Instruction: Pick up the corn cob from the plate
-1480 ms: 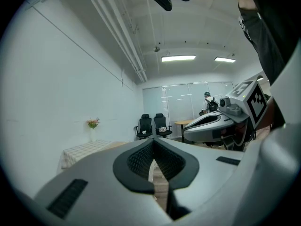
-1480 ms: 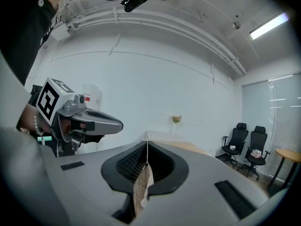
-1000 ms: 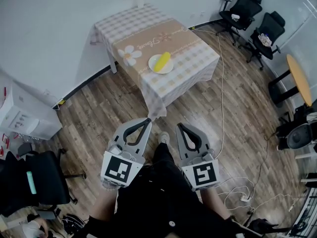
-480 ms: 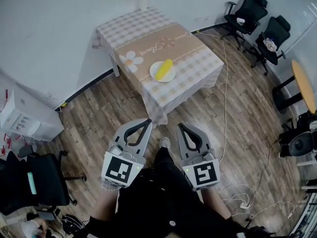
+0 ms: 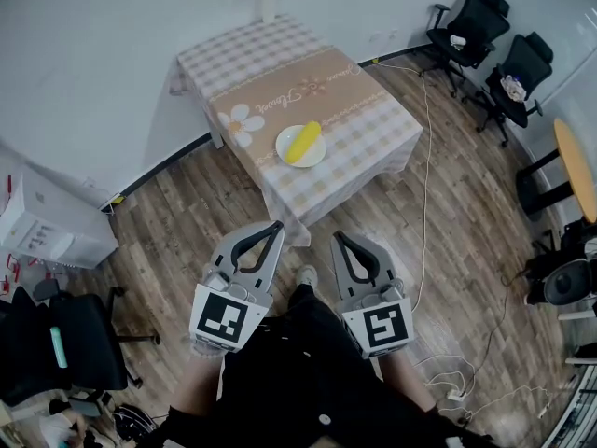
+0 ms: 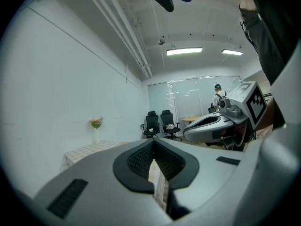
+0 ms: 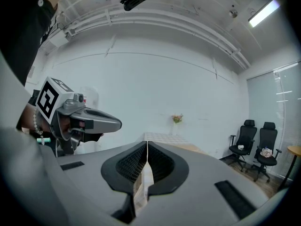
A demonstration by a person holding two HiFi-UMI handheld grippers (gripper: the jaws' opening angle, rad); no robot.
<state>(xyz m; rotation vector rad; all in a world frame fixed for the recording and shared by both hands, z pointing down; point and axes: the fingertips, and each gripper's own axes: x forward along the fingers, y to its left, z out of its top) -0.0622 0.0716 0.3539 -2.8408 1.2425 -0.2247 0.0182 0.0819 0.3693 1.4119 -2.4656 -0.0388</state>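
**A:** Where's the corn cob [image 5: 304, 143]?

**B:** Upper middle of the head view, lying slantwise on a white plate [image 5: 316, 155]. The plate sits toward the near end of the table [image 5: 368, 119], which has a checked cloth with a tan strip along it.

**A:** And the grippers?

**B:** Both are low in the frame, side by side, pointing up the picture toward the table. The left gripper [image 5: 277, 224] is just left of centre and the right gripper [image 5: 335, 235] just right of it.

**A:** How near are they to the corn?

**B:** Well apart. The wood floor [image 5: 233, 203] and the table's near corner lie between the tips and the plate. The cob sits above them in the frame, roughly in line with the gap between the two.

**A:** Is either holding anything?

**B:** No. In the left gripper view the jaws are pressed together with nothing between the pads. The right gripper view shows the same: the tips meet and it is empty.

**A:** Anything else by the table?

**B:** A vase [image 5: 269, 6] with flowers at the far edge by the wall, and black office chairs [image 5: 471, 17] at the upper right.
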